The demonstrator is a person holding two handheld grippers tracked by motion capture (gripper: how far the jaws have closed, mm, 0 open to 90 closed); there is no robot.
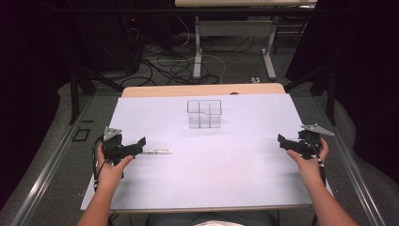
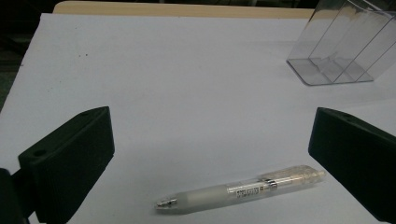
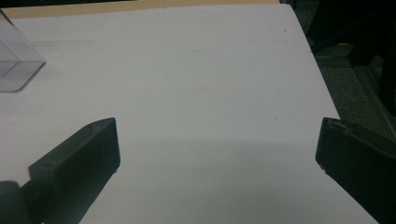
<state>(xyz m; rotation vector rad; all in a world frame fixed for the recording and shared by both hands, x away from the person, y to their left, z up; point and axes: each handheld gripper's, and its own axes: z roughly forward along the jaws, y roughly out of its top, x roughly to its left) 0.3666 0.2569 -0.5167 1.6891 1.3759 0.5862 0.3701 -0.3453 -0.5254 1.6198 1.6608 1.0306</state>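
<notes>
My left gripper (image 2: 210,154) is wide open with the pen (image 2: 240,189) lying between its jaws, so next I'd drop and squeeze. Right gripper (image 3: 217,158) open over bare table; the clear organizer (image 2: 343,44) looks like the goal.

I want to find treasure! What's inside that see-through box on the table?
No treasure: the clear box looks empty. Through its walls you see only its own dividers splitting it into compartments. The pen lies outside it, on the white table.

Only print in sight: small label on the clear pen (image 2: 243,189) barrel, lower centre of left gripper view. Too blurred to read.
</notes>
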